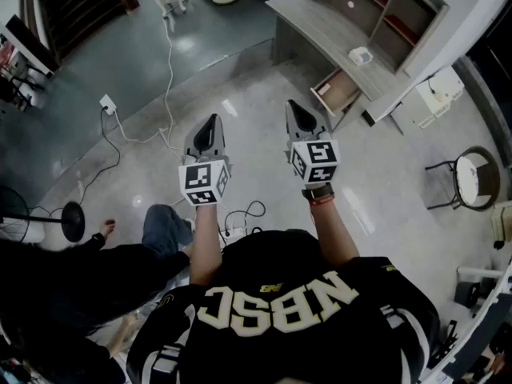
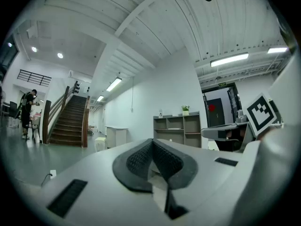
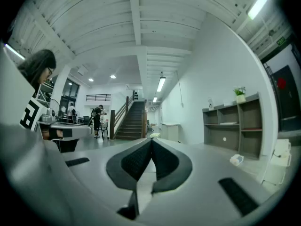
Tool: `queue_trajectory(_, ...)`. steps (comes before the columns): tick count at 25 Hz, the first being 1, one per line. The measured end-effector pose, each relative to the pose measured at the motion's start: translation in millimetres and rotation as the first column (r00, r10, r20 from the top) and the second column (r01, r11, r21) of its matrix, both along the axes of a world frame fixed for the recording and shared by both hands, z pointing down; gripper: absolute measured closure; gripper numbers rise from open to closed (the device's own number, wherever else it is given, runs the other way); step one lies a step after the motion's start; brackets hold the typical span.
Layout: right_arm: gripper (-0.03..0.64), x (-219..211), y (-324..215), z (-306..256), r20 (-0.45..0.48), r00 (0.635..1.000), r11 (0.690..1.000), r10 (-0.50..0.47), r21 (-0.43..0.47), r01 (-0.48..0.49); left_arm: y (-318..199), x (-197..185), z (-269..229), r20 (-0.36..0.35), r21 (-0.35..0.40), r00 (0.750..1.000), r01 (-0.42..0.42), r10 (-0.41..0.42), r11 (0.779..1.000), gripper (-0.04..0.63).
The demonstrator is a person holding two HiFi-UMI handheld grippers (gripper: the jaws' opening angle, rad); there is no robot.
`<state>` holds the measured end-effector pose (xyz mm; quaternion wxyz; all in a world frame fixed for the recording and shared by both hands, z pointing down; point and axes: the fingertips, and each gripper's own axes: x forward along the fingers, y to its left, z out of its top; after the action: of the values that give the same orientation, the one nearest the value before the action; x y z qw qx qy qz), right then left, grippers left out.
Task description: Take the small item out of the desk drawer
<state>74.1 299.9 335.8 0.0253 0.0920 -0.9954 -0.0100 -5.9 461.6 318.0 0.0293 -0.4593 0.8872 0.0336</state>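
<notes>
Drawer [image 1: 339,92]: open, well ahead of right gripper [image 1: 298,112]; contents unclear
Jaws: right and left gripper [image 1: 211,125] both clenched, empty
Advice: step closer; part right jaws before reaching in

The desk [image 1: 320,24] is standing at one o'clock, its drawer [image 1: 336,92] hanging open toward the person. Shelves [image 1: 384,10] are sitting on its far side. A stool [image 1: 474,176] is standing at three o'clock, a cable [image 1: 169,62] trailing at eleven.

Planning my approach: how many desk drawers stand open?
1: the drawer pulled out under the desk, near the white item on its top. Others may be hidden.
</notes>
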Motion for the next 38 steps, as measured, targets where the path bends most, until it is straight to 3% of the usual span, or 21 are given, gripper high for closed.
queue_trajectory(5, 0.612, -18.3, 15.3, 10.9, -0.007, 1.0, 1.0, -0.006, -0.02, 0.006, 2.0, -19.1, 14.7, -0.037, -0.002, 0.999, -0.022, 0.022, 1.0, 0.586)
queue_trajectory(10, 0.611, -32.8, -10.5, 22.9, -0.023, 1.0, 0.999, 0.016, -0.04, -0.017, -34.3, -37.1, 27.8, -0.069, -0.016, 0.996, -0.065, 0.064, 0.998, 0.586)
queue_trajectory(17, 0.611, -71.0, -102.4, 43.9, -0.025, 0.999, 0.994, 0.036, -0.1, -0.039, -143.3, -78.8, 40.6, -0.074, -0.046, 0.99, -0.126, 0.123, 0.991, 0.586)
queue_trajectory(23, 0.611, -110.8, -188.8, 26.5, -0.001, 1.0, 0.994, 0.016, -0.104, -0.016, -252.7, -112.3, 23.9, -0.073, -0.035, 0.984, -0.163, 0.16, 0.986, 0.586)
queue_trajectory(33, 0.611, -112.5, -300.0, 60.6, -0.038, 0.992, 0.966, 0.119, -0.228, -0.125, -380.2, -126.6, 37.9, -0.112, -0.1, 0.951, -0.298, 0.287, 0.949, 0.586)
queue_trajectory(38, 0.611, -108.7, -340.4, 74.5, -0.061, 0.976, 0.947, 0.209, -0.235, -0.218, -442.5, -124.6, 54.6, -0.141, -0.103, 0.906, -0.414, 0.399, 0.904, 0.586)
